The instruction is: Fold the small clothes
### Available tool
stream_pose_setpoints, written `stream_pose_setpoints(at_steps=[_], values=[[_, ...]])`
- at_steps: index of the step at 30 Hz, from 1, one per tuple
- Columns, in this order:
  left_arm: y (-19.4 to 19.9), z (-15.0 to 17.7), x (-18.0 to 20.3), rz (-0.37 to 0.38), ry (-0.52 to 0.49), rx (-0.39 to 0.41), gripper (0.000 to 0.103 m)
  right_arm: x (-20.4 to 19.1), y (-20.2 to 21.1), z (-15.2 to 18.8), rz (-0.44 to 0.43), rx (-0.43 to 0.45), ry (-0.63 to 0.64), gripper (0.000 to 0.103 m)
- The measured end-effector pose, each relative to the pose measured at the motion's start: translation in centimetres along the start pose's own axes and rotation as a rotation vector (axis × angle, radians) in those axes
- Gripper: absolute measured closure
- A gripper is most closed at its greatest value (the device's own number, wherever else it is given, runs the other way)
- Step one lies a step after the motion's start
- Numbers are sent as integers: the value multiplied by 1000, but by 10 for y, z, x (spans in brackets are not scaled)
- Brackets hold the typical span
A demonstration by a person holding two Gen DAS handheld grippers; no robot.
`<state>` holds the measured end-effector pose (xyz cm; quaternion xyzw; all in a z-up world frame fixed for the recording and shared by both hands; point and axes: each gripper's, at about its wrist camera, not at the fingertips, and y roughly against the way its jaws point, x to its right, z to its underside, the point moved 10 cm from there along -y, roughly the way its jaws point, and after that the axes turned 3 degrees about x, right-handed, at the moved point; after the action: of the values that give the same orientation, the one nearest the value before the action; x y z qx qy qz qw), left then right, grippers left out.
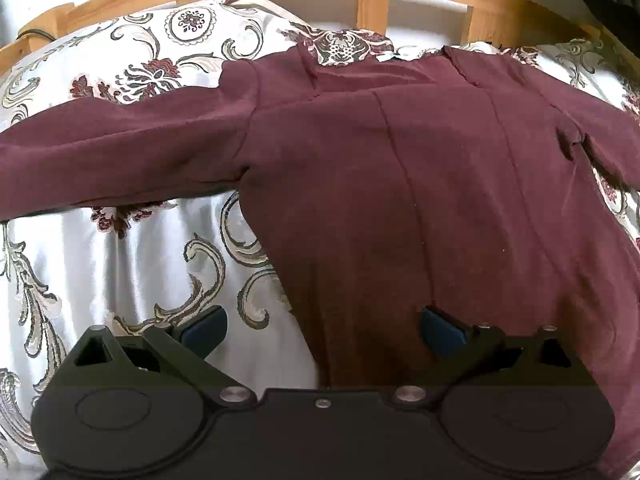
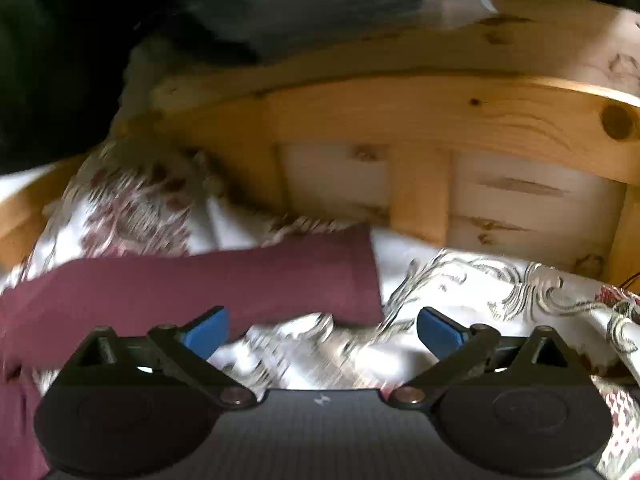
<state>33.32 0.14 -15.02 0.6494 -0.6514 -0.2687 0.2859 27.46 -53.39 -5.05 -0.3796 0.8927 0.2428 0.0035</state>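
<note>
Blue-padded left gripper (image 1: 323, 330): jaws wide apart, holding nothing, poised over the lower edge of the shirt (image 1: 400, 168). Shirt: maroon, long-sleeved, spread flat on the patterned bedspread (image 1: 120, 248), one sleeve (image 1: 120, 152) stretched out sideways; wooden bed frame (image 1: 372, 4) behind. Right gripper (image 2: 323, 330): jaws likewise wide apart, holding nothing, above bedspread (image 2: 500, 292). Sleeve (image 2: 208, 284) end lies flat just ahead of the left finger (image 2: 206, 330); view blurred.

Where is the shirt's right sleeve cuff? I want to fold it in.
In the right wrist view, the cuff lies on the bedspread, just ahead of the open right gripper, below the wooden headboard.
</note>
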Motion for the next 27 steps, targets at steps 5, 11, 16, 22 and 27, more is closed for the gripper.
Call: stream_pose_setpoints(at_steps=[5, 11, 16, 22, 27], values=[[1, 0, 0, 0, 7, 5, 1, 23, -33, -2, 53, -27, -53, 30], [0, -1, -1, -5, 19, -1, 1, 22, -54, 3, 42, -71, -69, 85], [6, -5, -8, -19, 41, 17, 1, 5, -34, -11, -12, 33, -61, 99], [19, -17, -25, -41, 119, 33, 1, -65, 31, -40, -130, 236, 107, 99], [37, -25, -43, -60, 158, 61, 1, -173, 95, -44, -330, 371, 361, 99]])
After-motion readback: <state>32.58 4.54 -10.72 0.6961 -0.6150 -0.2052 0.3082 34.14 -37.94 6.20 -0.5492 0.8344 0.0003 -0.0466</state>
